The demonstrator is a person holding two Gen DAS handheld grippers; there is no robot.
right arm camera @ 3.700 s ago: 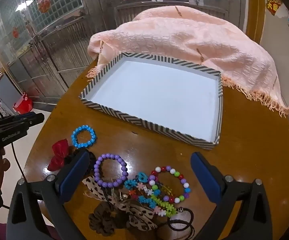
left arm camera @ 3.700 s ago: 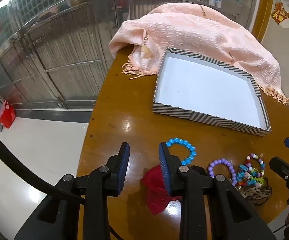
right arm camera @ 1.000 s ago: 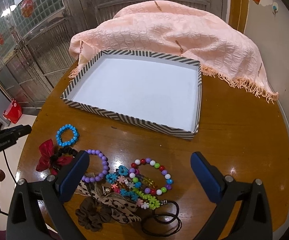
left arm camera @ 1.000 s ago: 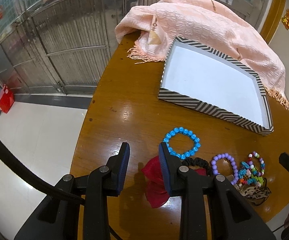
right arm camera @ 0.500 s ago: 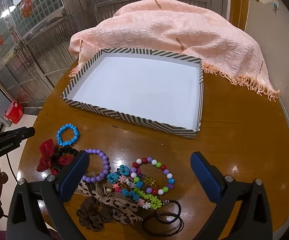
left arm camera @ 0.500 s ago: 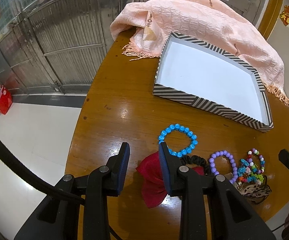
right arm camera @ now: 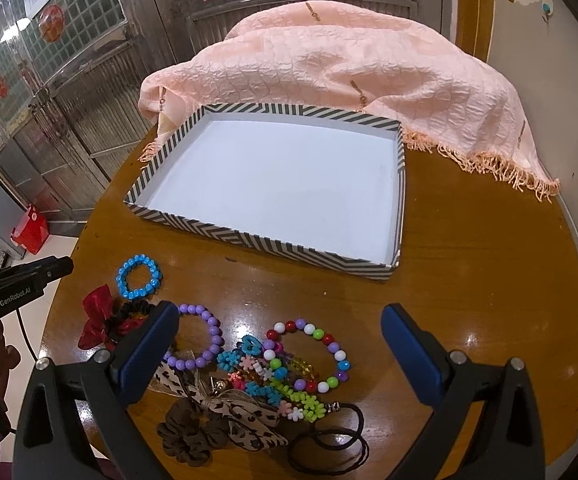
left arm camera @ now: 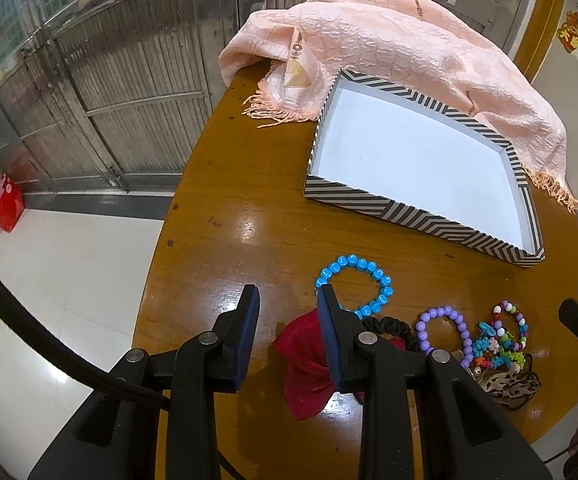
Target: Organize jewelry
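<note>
Jewelry lies heaped at the near edge of the round wooden table (right arm camera: 469, 248), in front of my two tongs. Blue bead bracelet (left arm camera: 354, 285) sits farthest left and nearest the striped tray (right arm camera: 193, 228), flat on the wood, apart from the rest. Just below it, red bow (left arm camera: 305, 368) with a black scrunchie (left arm camera: 389, 326) attached. Purple bead bracelet (right arm camera: 201, 338) next to that, then a multicolor bead bracelet (right arm camera: 313, 354) overlapping a tangle of bright flower-bead pieces (right arm camera: 273, 388). Nearest me: leopard-print bow (right arm camera: 245, 416), brown scrunchie (right arm camera: 189, 436), black hair ties (right arm camera: 329, 448). Tray's white floor holds nothing; a pink fringed shawl (right arm camera: 349, 64) is bunched behind it, touching its far rim. My left gripper (left arm camera: 285, 320) hangs over the table edge beside the red bow, jaws parted a modest gap, nothing between them; its right finger overlaps the bow and blue bracelet in the left wrist view, contact unclear. My right gripper (right arm camera: 281, 344) hovers above the pile, jaws spread wide, gripping nothing.
</note>
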